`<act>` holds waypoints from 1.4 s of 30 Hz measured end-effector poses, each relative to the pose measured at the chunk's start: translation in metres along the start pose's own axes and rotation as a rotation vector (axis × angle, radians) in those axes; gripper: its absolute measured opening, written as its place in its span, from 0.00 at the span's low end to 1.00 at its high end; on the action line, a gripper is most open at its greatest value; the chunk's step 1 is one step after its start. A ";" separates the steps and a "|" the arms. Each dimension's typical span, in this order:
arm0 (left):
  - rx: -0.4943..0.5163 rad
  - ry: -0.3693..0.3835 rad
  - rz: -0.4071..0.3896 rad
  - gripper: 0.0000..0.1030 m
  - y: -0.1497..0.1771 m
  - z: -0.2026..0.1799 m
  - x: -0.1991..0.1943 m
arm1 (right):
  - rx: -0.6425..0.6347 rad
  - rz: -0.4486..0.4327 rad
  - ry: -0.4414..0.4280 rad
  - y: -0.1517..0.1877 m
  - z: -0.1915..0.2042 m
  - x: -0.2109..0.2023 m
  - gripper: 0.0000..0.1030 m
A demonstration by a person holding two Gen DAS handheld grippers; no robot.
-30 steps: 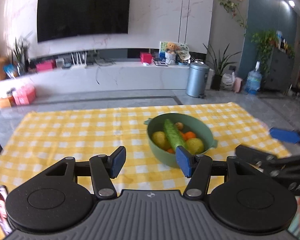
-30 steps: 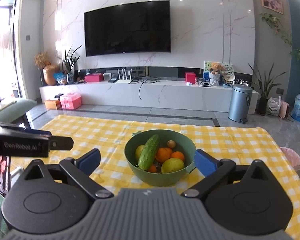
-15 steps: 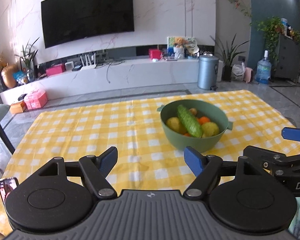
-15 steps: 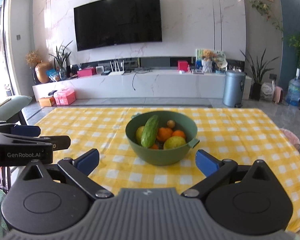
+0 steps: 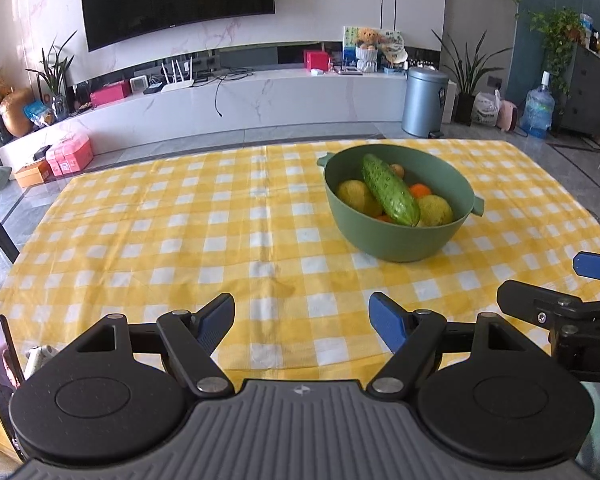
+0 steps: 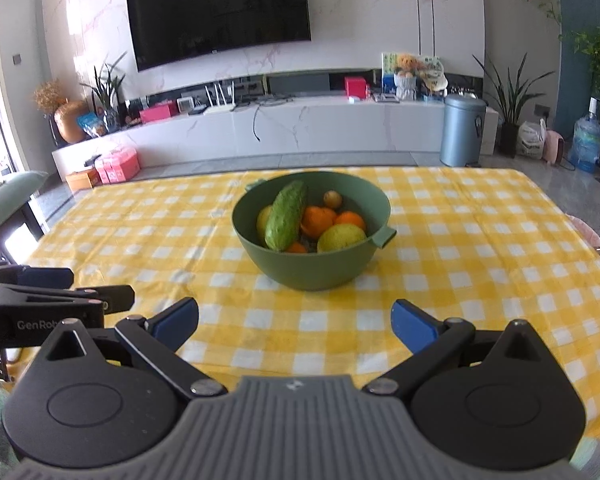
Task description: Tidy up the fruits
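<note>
Both my grippers hover low over the near edge of the counter (image 5: 148, 216), under its yellow check cloth, and neither holds anything. My left gripper (image 5: 302, 322) has just been opening its jaws, which now stand wide with only cloth showing between them; my right gripper (image 6: 294, 326) also has its jaws spread and empty. The bowl (image 6: 312, 268) sits past the middle of the counter, ahead of my right gripper and off to the right of my left, well apart from both. In it the cucumber (image 5: 390, 190) lies on top of the heap, its long axis slanting from the far rim down toward the near wall, the far end higher and propped, the near end dipping among the lemons (image 6: 342, 237) and oranges (image 6: 318, 220). A small brown fruit (image 6: 333, 199) sits at the back; I cannot tell what it is from here. The risk I judge first is that cucumber: gripped near one end, it would likely swing and lever the round fruit out over the rim, and those would roll off across the cloth. Taken along its length instead of across, my jaws would probably slip off. The bowl looks light, so a push on its wall could slide it or ruck the cloth. My two grippers are also close together, so reaching in at once could knock one against the other.
</note>
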State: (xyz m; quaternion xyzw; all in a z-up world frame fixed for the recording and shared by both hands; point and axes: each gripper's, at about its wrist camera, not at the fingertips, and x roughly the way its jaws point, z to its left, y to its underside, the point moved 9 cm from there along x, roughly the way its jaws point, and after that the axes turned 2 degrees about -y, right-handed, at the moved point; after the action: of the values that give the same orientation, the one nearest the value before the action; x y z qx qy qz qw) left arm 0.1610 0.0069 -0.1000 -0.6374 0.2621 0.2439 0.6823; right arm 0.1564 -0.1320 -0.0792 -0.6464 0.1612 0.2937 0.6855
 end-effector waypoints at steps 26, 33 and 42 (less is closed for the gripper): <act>0.005 -0.008 0.025 0.87 0.002 -0.002 0.005 | -0.033 -0.024 0.012 -0.002 0.000 0.000 0.96; 0.007 -0.009 0.022 0.87 0.002 -0.001 0.003 | -0.029 -0.031 0.019 -0.002 -0.001 -0.003 0.96; 0.007 -0.010 0.023 0.87 0.001 -0.002 0.002 | -0.029 -0.032 0.020 -0.002 -0.001 -0.004 0.96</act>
State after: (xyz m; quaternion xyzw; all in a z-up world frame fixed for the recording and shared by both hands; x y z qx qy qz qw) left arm 0.1621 0.0054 -0.1022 -0.6307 0.2667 0.2543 0.6830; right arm 0.1546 -0.1338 -0.0756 -0.6615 0.1532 0.2786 0.6792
